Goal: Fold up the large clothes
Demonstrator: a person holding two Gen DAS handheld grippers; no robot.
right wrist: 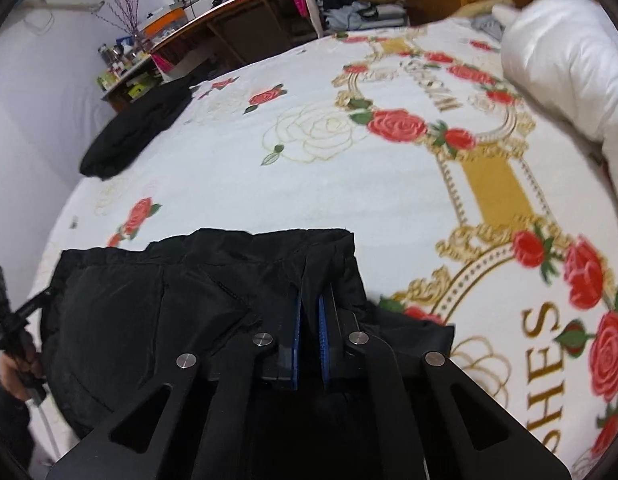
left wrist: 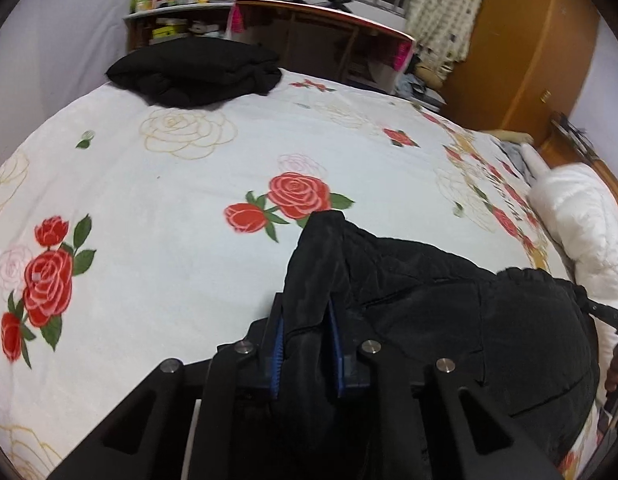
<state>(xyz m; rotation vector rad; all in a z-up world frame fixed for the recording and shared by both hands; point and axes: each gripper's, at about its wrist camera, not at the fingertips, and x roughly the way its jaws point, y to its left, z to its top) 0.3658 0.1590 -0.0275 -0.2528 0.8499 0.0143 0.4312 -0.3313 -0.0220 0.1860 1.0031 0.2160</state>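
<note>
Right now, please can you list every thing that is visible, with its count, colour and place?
black padded garment: one, black, near edge of bed, held at two edges.
folded black clothing pile: one, black, far corner of bed.
rose-printed white bedspread: one, white with red roses, covering bed.
white puffy quilt: one, white, right side of bed.
wooden desk: one, brown, beyond bed.
cluttered shelf: one, by the wall, far left.
left gripper: one, black with blue pads, shut on garment.
right gripper: one, same colours, shut on garment.
</note>
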